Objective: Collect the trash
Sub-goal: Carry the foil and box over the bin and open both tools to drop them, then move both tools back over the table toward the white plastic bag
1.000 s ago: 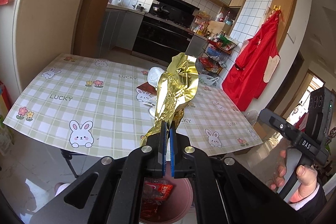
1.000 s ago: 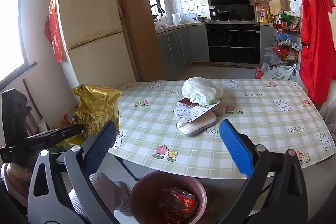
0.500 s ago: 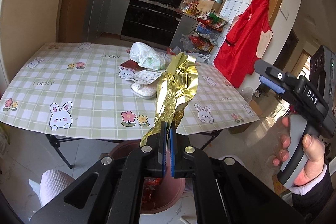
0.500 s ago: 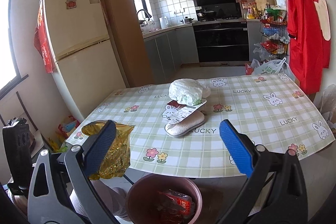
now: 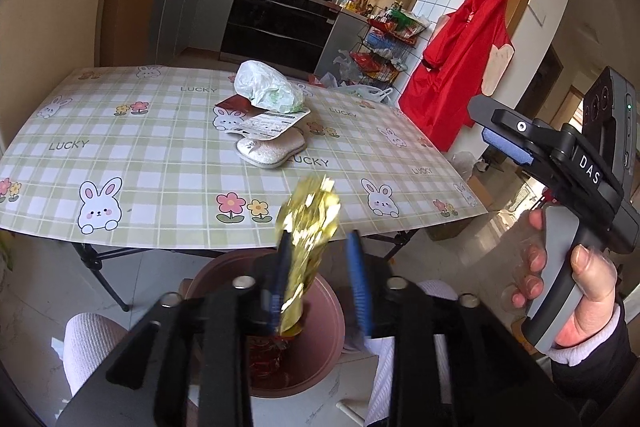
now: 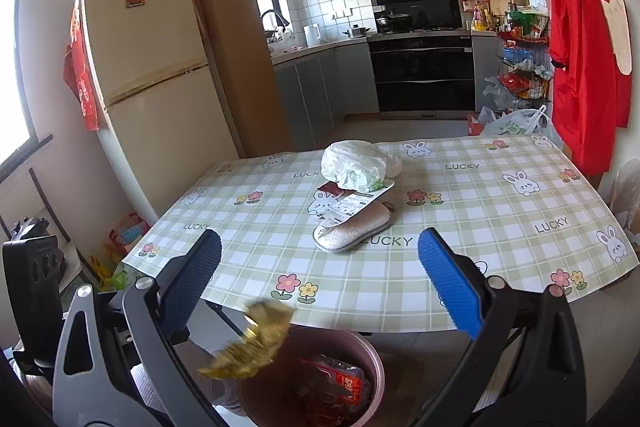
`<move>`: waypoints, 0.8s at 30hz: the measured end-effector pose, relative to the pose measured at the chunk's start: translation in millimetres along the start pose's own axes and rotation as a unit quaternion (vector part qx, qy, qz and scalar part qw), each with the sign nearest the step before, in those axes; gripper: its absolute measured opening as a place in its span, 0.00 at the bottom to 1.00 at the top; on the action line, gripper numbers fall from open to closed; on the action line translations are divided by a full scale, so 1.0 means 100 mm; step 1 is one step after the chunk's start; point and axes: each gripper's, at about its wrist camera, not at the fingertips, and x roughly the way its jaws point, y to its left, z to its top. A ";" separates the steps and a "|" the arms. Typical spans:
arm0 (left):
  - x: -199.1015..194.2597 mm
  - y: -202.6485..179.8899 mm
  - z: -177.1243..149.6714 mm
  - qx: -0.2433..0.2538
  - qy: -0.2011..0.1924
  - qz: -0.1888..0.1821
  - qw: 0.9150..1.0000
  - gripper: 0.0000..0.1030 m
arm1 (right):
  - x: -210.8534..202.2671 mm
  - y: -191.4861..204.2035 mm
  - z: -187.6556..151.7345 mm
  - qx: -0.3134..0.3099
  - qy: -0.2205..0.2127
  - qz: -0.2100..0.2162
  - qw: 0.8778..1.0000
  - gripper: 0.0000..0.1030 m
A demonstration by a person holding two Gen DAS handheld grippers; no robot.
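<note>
A crumpled gold foil wrapper (image 5: 310, 227) hangs loose between the parted fingers of my left gripper (image 5: 320, 267), blurred, just above a pink bin (image 5: 320, 311) on the floor. In the right wrist view the wrapper (image 6: 256, 339) is at the bin's (image 6: 372, 367) left rim; red wrappers (image 6: 340, 387) lie inside. My right gripper (image 6: 320, 279) is open and empty, held before the table's front edge. On the table (image 5: 160, 163) lie a white plastic bag (image 5: 268, 91), a printed paper packet (image 5: 268, 123) and a beige pouch (image 5: 272, 151).
The fridge (image 6: 152, 79) stands to the left of the table. A red apron (image 5: 460, 67) hangs on the wall to the right. A wire rack (image 6: 520, 67) and plastic bags (image 6: 516, 123) stand behind the table. My knee (image 5: 88, 347) is next to the bin.
My left gripper has opened and let go of the gold wrapper, which is dropping toward the bin. The right gripper stays open and has shifted slightly.
</note>
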 end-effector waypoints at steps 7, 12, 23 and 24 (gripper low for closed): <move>-0.04 0.05 -0.01 -0.013 -0.006 0.009 1.000 0.53 | 0.01 0.02 -0.01 0.000 0.002 0.001 1.000 0.94; -0.05 0.09 0.00 -0.022 -0.011 0.019 1.000 0.69 | 0.03 0.02 -0.03 0.000 0.006 0.000 1.000 0.94; 0.08 0.23 0.03 -0.024 -0.005 0.042 0.999 0.73 | 0.19 -0.16 -0.13 0.011 0.024 -0.013 1.000 0.94; 0.11 0.26 0.04 -0.021 -0.004 0.046 0.999 0.73 | 0.22 -0.18 -0.14 0.012 0.027 -0.016 0.999 0.94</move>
